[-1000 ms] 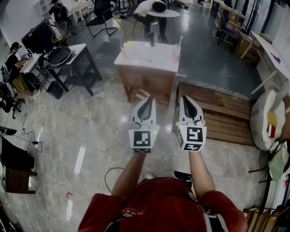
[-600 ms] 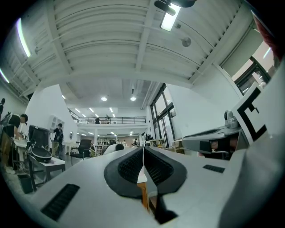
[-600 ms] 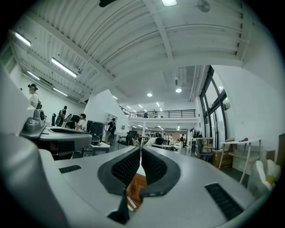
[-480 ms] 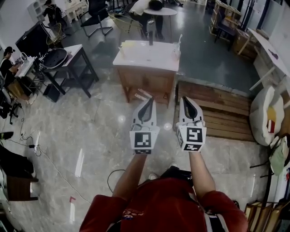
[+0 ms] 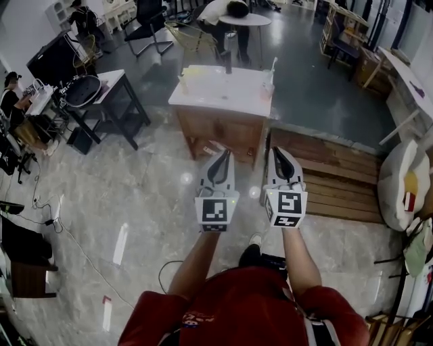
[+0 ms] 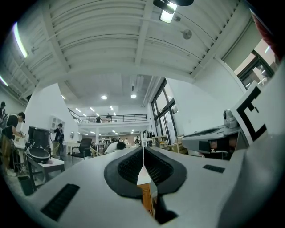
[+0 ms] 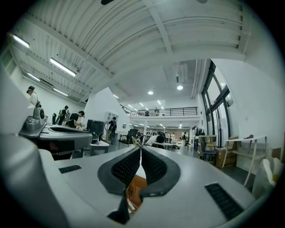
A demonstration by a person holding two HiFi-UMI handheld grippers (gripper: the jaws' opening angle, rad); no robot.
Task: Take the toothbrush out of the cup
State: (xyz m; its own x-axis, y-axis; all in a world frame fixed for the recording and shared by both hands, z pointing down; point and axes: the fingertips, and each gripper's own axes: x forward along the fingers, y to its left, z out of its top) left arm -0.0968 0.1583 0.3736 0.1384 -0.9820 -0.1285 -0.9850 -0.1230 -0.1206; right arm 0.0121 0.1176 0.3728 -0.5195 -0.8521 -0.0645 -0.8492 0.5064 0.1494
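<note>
a person in a red top (image 5: 243, 311) holds the left gripper (image 5: 221, 157) and the right gripper (image 5: 279, 153) side by side above the glossy floor (image 5: 135, 189), each with its jaws pressed together on nothing. far ahead, at the right end of the white tabletop (image 5: 220, 88), the toothbrush (image 5: 272, 67) stands in the cup (image 5: 268, 86), well apart from both grippers. a wooden pallet (image 5: 331, 176) lies on the floor to the right.

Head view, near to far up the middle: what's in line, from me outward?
Red shirt → left tongs and right tongs, level with each other, both shut → glossy grey floor → white-topped wooden table with the small cup → round white table.
</note>
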